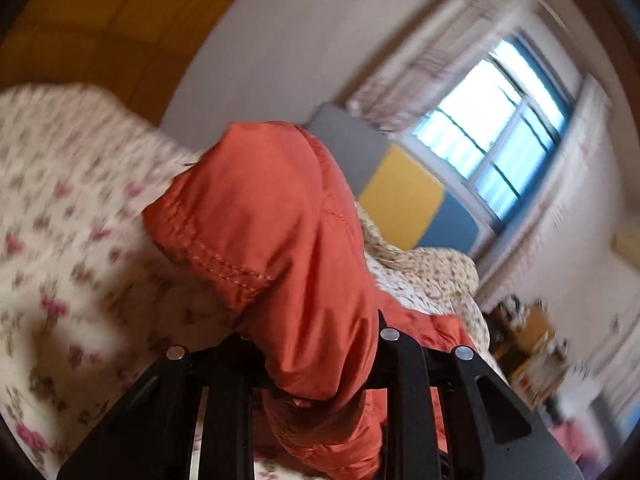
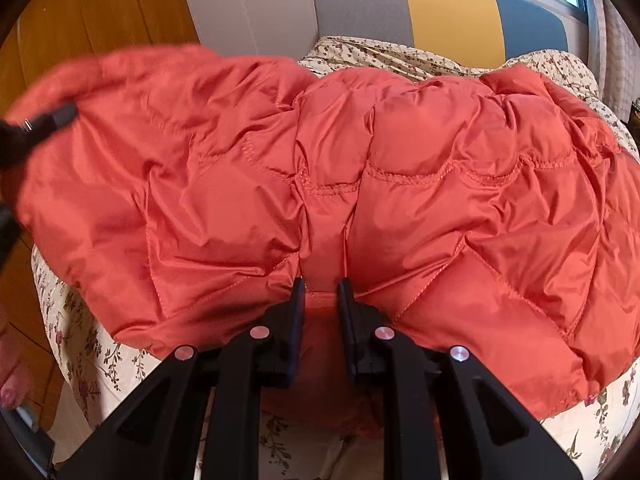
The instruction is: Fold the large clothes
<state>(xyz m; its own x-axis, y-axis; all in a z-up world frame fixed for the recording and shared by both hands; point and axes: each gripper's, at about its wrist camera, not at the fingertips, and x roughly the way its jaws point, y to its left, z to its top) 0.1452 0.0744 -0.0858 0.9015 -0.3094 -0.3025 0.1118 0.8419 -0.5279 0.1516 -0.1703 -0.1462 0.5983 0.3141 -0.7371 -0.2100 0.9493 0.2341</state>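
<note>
A puffy quilted orange jacket (image 2: 440, 220) lies spread over the floral bed cover (image 2: 80, 344). My right gripper (image 2: 322, 300) is at the jacket's near hem, with a fold of the orange fabric pinched between its two black fingers. My left gripper (image 1: 312, 332) is shut on a bunched end of the jacket (image 1: 260, 208), which stands up out of it and hides the fingertips. From the right wrist camera the left gripper (image 2: 40, 124) appears blurred at the far left, holding that end of the jacket raised above the bed.
The bed's grey, yellow and blue headboard (image 2: 448, 16) stands against the far wall under a window (image 1: 492, 128) with curtains. A wooden wardrobe (image 2: 100, 12) is on the left. A person's toes (image 2: 10, 376) show by the bed's near corner. Blurred clutter (image 1: 528, 344) sits beside the bed.
</note>
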